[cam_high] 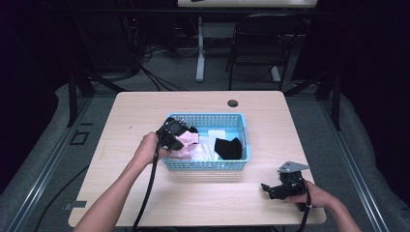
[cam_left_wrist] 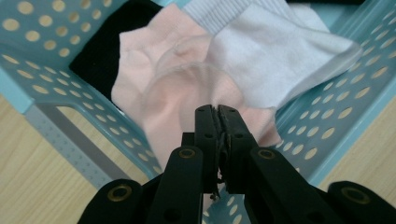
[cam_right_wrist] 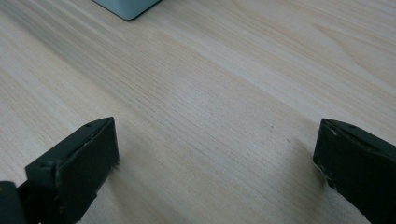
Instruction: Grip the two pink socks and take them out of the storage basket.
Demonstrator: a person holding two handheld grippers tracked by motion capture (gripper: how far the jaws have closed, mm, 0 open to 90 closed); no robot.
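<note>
left gripper [cam_left_wrist: 217,108]: fingers pinched on pink sock [cam_left_wrist: 187,98] | pink sock: at left end of blue basket [cam_high: 241,126], beside white sock [cam_left_wrist: 280,60] and black sock [cam_high: 228,148] | right gripper [cam_right_wrist: 215,154]: fingers wide, holding nothing, low over bare surface [cam_right_wrist: 210,84], well apart from basket

a black sock [cam_high: 228,148] lies at centre frame, right of a white sock [cam_left_wrist: 275,60], on a wooden table [cam_high: 145,111].

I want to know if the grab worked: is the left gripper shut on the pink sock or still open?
Shut on it. In the left gripper view the left gripper has its jaws pressed together, pinching a fold of the pink sock over the basket.
</note>
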